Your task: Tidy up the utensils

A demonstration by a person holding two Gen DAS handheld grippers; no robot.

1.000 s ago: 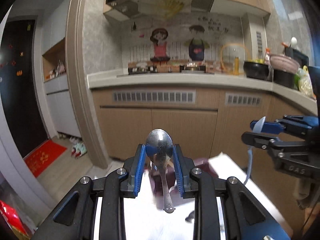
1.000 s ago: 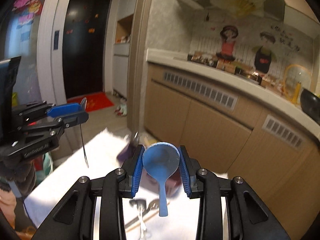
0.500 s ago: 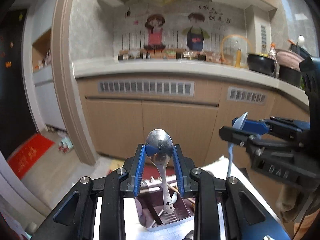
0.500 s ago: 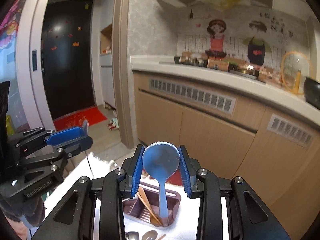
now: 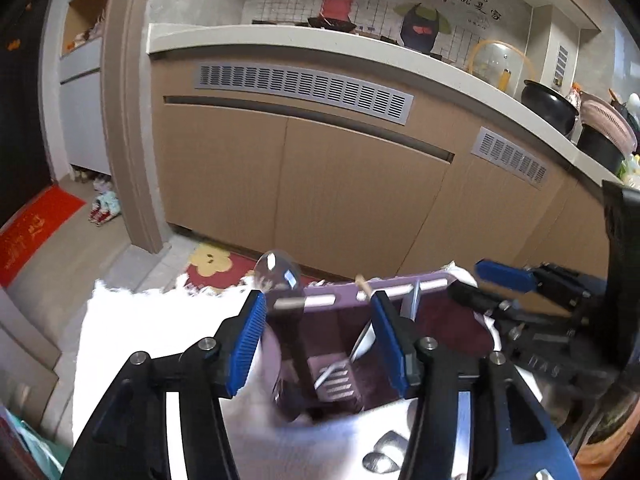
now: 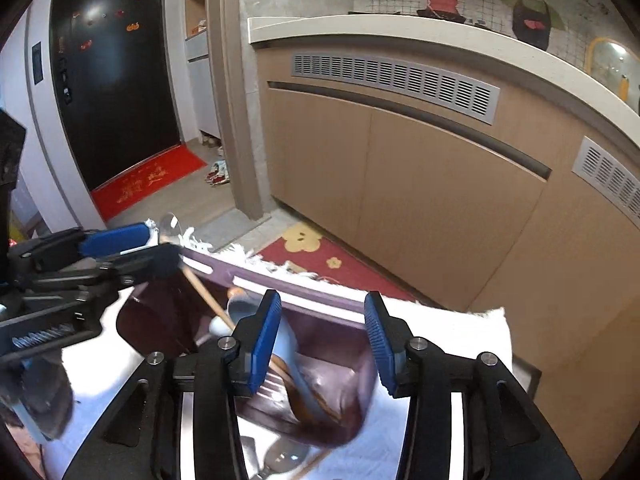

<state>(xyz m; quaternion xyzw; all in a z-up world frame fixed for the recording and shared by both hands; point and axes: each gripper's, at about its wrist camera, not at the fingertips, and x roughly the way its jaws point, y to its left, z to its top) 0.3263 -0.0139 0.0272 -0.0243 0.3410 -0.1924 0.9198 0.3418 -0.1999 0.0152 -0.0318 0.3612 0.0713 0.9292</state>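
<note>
A purple utensil holder (image 5: 400, 291) stands on a white cloth (image 5: 160, 320), and both grippers hang over it. My left gripper (image 5: 318, 340) is opening. The metal spoon (image 5: 276, 274) stands loose between its pads, near the left one, with its handle down inside the holder. My right gripper (image 6: 320, 336) is opening too. The pale blue spoon (image 6: 240, 309) leans by its left pad, handle down in the holder (image 6: 280, 285), beside a wooden chopstick (image 6: 208, 296). Neither spoon is pressed from both sides. Each gripper shows in the other's view: the right gripper (image 5: 502, 276), the left gripper (image 6: 112, 240).
Loose metal spoons (image 5: 384, 454) lie on the cloth in front of the holder, also seen as loose spoons (image 6: 284, 456). Kitchen cabinets (image 5: 340, 184) run behind the table. On the floor lie a flowered mat (image 6: 312, 248) and a red doormat (image 6: 148, 180).
Both grippers have come down over the purple holder. Their jaws have widened and let go of the metal spoon and the blue spoon, whose handles now stand inside the holder.
</note>
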